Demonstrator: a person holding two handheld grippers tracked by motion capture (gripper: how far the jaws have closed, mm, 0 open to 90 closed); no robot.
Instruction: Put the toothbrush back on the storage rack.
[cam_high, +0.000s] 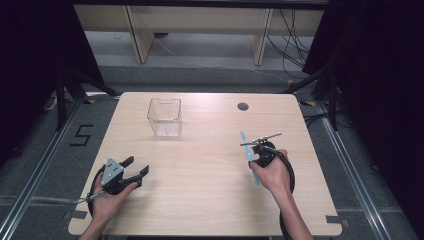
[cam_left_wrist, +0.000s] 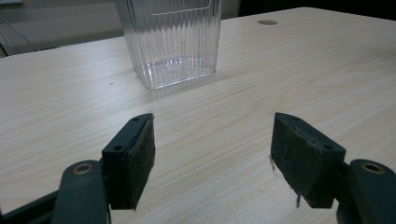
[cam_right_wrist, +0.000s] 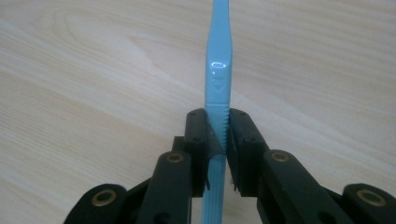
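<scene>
Beyond the left gripper (cam_left_wrist: 212, 158) (jaws apart) stands a clear container (cam_left_wrist: 170, 42).

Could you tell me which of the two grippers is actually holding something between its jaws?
The right gripper: its jaws are shut on the light blue toothbrush. The left gripper has its jaws wide open over the bare table.

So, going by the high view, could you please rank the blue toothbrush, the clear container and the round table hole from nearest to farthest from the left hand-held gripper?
1. Clear container, ahead of it.
2. Blue toothbrush, across to the right.
3. Round table hole, far right.
</scene>
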